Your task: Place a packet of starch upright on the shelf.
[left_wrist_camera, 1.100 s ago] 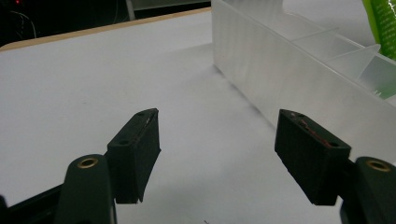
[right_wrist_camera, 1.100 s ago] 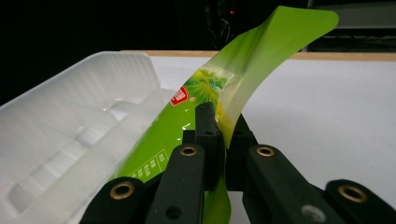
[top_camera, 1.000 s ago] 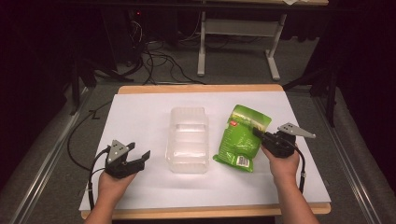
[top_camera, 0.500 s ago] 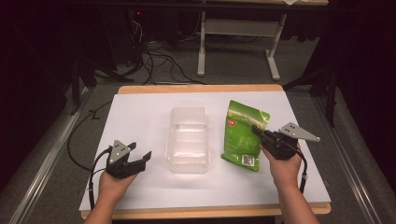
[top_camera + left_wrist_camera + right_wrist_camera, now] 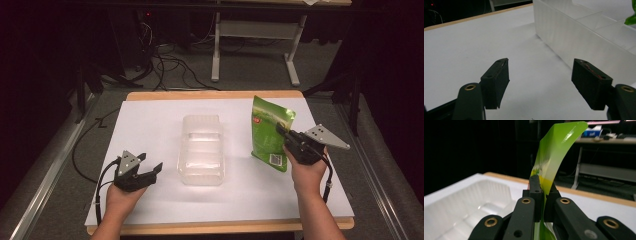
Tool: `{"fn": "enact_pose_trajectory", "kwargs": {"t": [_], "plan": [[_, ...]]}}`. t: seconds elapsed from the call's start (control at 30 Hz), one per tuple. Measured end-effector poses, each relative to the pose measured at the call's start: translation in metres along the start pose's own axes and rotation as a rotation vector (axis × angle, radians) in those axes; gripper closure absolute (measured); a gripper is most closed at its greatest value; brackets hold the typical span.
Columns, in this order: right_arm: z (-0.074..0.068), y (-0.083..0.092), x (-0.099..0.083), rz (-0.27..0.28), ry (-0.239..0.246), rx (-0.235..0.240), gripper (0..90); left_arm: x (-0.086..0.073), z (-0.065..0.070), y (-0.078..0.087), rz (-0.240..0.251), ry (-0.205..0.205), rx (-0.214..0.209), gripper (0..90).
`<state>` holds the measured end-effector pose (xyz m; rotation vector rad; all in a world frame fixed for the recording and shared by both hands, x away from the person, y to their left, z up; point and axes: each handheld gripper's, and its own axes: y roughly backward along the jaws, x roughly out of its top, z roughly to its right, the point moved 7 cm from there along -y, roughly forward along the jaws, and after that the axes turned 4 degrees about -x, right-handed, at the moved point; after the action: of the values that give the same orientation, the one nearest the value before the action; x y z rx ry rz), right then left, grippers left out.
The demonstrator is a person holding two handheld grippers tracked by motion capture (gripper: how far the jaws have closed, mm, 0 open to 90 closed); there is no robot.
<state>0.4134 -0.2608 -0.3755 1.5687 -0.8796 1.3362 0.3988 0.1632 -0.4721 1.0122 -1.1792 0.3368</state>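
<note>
On the white-topped desk [image 5: 150,130] a clear plastic tray [image 5: 201,149] lies near the middle, its long side running from the near edge toward the far edge. The right tongs [image 5: 281,131] are clamped on a green pouch [image 5: 267,132], which stands lifted on edge just right of the tray, toward the desk's right edge. From the high view the pouch shows its printed face, with a red mark near the top and a white label at the lower corner. The right gripper view shows what that view cannot: the two black jaws pressed together on the pouch's thin edge, the green film [image 5: 554,152] rising and curling above them, and the tray's moulded hollow [image 5: 474,207] lying below and to the side.

The left tongs [image 5: 150,169] rest low near the desk's near-left corner, just left of the tray and apart from it. The left gripper view shows the jaws wide apart with nothing between them but bare white desk, the tray's frosted side wall [image 5: 574,37] running past them, and a sliver of green [image 5: 631,17] beyond it.
</note>
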Motion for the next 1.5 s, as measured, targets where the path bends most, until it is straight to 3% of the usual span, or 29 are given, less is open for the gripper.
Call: {"fn": "enact_pose_trajectory", "kwargs": {"t": [0.1,0.23,0.47,0.5,0.6,0.73,0.93,1.07,1.1,1.13,1.17,1.5], "plan": [[0.003,-0.002,0.002,0.027,-0.002,-0.018,89.5,0.000,0.000,0.000,-0.003,-0.001,-0.002,30.7],[0.002,-0.008,-0.018,-0.045,0.032,-0.026,89.3,0.001,0.000,-0.001,0.003,-0.001,-0.003,30.7],[-0.005,0.009,-0.029,-0.080,0.046,0.015,84.7,0.002,-0.001,0.002,0.013,0.001,-0.012,30.7],[-0.005,0.010,-0.032,-0.097,0.032,0.026,78.6,0.002,0.000,0.002,0.015,0.003,-0.013,30.7],[-0.004,0.006,-0.037,-0.122,0.014,0.033,74.7,0.002,0.000,0.002,0.020,0.006,-0.016,30.7],[-0.004,0.003,-0.045,-0.177,0.049,0.013,73.3,0.002,0.001,0.002,0.017,0.001,-0.020,30.7],[0.003,0.010,-0.054,-0.205,0.021,0.013,69.2,0.002,0.001,0.002,0.014,0.000,-0.022,30.7],[0.009,0.012,-0.063,-0.241,0.003,0.009,72.1,0.002,0.003,0.001,0.014,-0.001,-0.023,30.7],[0.011,0.013,-0.063,-0.243,-0.016,0.004,80.6,0.003,0.003,0.001,0.015,-0.003,-0.025,30.7],[0.011,0.013,-0.063,-0.243,-0.016,0.004,80.6,0.003,0.003,0.001,0.015,-0.003,-0.025,30.7],[0.011,0.013,-0.063,-0.255,-0.021,0.017,89.2,0.002,0.004,0.001,0.013,-0.001,-0.028,30.7],[0.010,0.015,-0.053,-0.217,-0.001,0.029,90.0,0.002,0.003,0.001,0.015,-0.002,-0.028,30.7]]}}
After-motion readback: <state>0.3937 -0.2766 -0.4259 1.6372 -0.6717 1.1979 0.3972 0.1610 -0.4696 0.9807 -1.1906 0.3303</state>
